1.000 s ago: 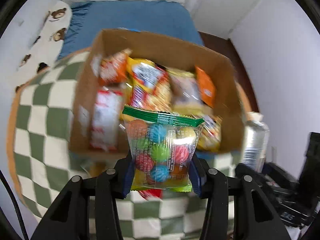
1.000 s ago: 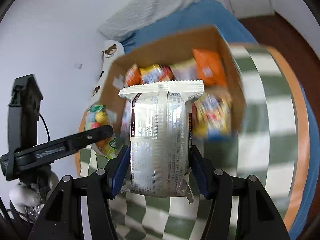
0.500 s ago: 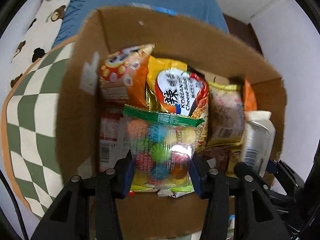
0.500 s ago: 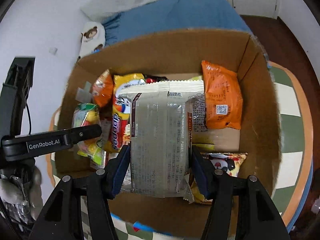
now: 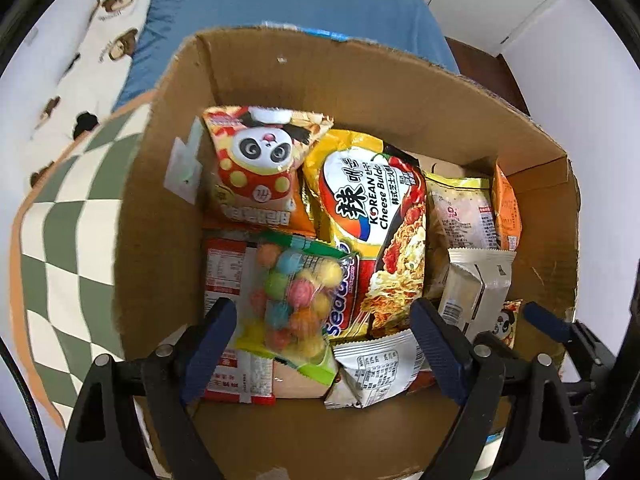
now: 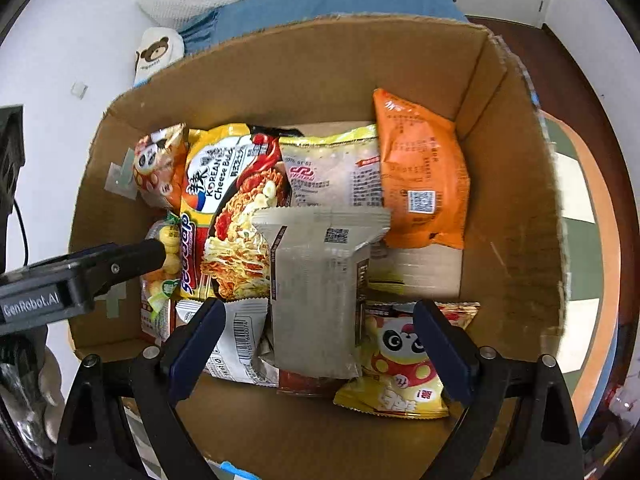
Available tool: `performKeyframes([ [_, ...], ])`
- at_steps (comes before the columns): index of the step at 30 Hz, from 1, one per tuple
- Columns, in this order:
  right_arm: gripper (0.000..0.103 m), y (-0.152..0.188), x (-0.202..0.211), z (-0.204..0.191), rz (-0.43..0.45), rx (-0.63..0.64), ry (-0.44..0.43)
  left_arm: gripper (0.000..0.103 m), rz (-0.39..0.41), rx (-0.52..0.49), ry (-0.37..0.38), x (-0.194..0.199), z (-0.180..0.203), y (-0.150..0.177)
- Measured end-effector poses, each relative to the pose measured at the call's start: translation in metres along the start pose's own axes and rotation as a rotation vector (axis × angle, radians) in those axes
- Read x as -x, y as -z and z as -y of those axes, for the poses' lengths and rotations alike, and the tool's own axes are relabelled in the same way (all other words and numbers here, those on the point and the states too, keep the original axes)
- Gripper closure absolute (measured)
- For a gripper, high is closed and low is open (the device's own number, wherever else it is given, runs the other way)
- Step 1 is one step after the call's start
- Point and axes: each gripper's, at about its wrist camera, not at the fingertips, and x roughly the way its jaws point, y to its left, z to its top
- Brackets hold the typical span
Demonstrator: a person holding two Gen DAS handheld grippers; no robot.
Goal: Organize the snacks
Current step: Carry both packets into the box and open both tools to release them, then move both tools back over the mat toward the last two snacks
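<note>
Both grippers' jaws are opening, pads clear, over the cardboard box point(image 5: 360, 92): left gripper point(image 5: 324, 344) around the candy-ball bag point(image 5: 292, 300), right gripper point(image 6: 316, 340) around the grey packet point(image 6: 316, 288), among noodle and snack packets.

Brown cardboard box point(image 5: 360, 92); green-and-white checkered cloth point(image 5: 68, 240); yellow noodle packet point(image 5: 372, 216); orange snack bag point(image 6: 424, 176); multicoloured candy-ball bag point(image 5: 292, 300).

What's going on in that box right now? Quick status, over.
Left gripper and right gripper jaws opening over the cardboard box. Candy-ball bag and grey packet released among snacks. Nothing blocking.
</note>
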Motion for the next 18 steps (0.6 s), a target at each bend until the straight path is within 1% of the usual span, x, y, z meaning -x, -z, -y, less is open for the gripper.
performKeyframes([
  [3,0.006,0.009,0.013,0.0,0.04,0.01,0.038,0.014,0.062,-0.003,-0.018,0.014,0.001,0.015],
  [8,0.006,0.028,0.04,0.003,0.12,0.004,0.064,0.014,0.171,-0.007,-0.031,0.04,0.0,0.045],
  [11,0.006,0.04,0.055,0.006,0.165,-0.008,0.083,0.014,0.244,-0.024,-0.065,0.056,0.001,0.065],
  [14,0.005,0.053,0.07,0.007,0.211,-0.01,0.112,0.014,0.292,-0.03,-0.08,0.065,0.001,0.08],
  [18,0.005,0.072,0.094,0.006,0.262,0.0,0.13,0.014,0.346,-0.03,-0.09,0.083,0.0,0.099],
])
